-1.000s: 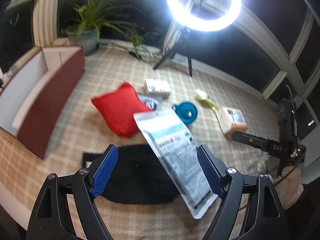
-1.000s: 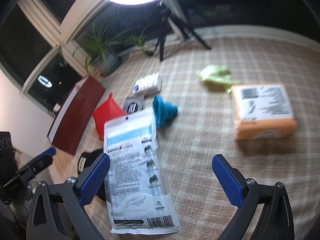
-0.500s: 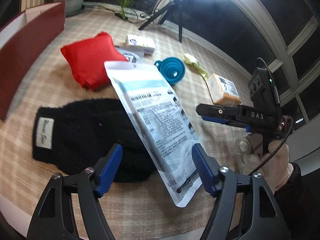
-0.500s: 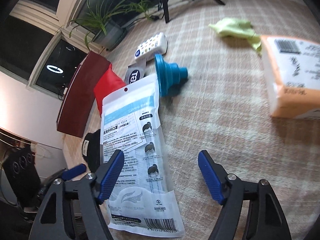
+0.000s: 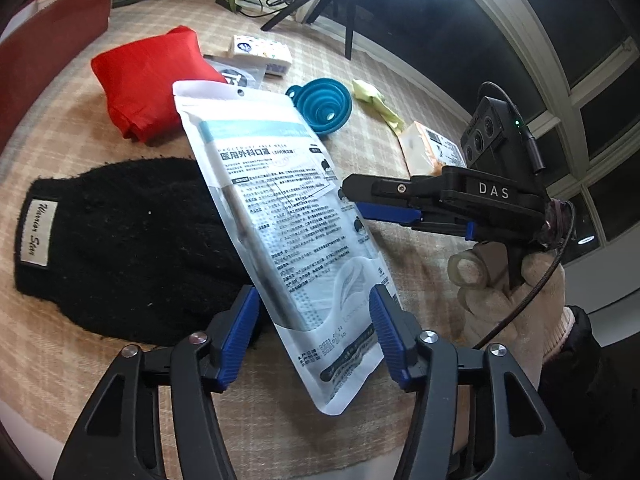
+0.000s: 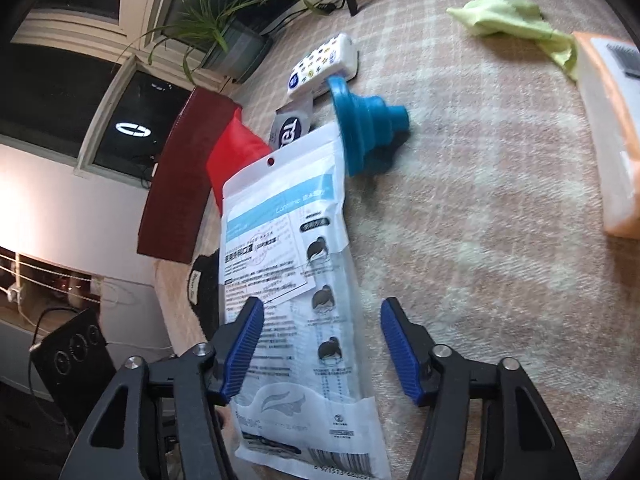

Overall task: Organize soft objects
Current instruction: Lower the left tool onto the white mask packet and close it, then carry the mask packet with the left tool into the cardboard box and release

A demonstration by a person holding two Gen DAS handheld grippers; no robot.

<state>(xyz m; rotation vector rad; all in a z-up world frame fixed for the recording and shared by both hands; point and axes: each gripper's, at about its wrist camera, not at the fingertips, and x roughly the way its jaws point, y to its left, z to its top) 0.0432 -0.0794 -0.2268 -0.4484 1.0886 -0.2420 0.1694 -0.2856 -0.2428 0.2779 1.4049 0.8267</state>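
A white and blue face-mask packet [image 5: 280, 216] lies across the checked cloth, its upper half resting on a black knit hat [image 5: 120, 240]. My left gripper [image 5: 314, 334] straddles the packet's lower end, jaws closing, pads just off its edges. My right gripper [image 6: 320, 344] is also closing over the packet [image 6: 288, 280]: the left pad is above it and the right pad is clear of its edge. In the left wrist view the right gripper [image 5: 354, 198] reaches in from the right, held by a gloved hand [image 5: 516, 292]. A red cloth bundle [image 5: 148, 76] and a green cloth [image 5: 376, 100] lie farther off.
A blue folding funnel [image 5: 324, 104], an orange tissue pack [image 5: 424, 148], a white tissue pack [image 5: 260, 50] and a small foil sachet [image 5: 236, 74] lie beyond the packet. An open dark red box [image 5: 48, 48] stands at the left. A tripod and potted plants stand at the far edge.
Both grippers have come down and tilted toward the mask packet, which now fills more of each view. Both pairs of jaws have narrowed around it. The packet itself has not moved.
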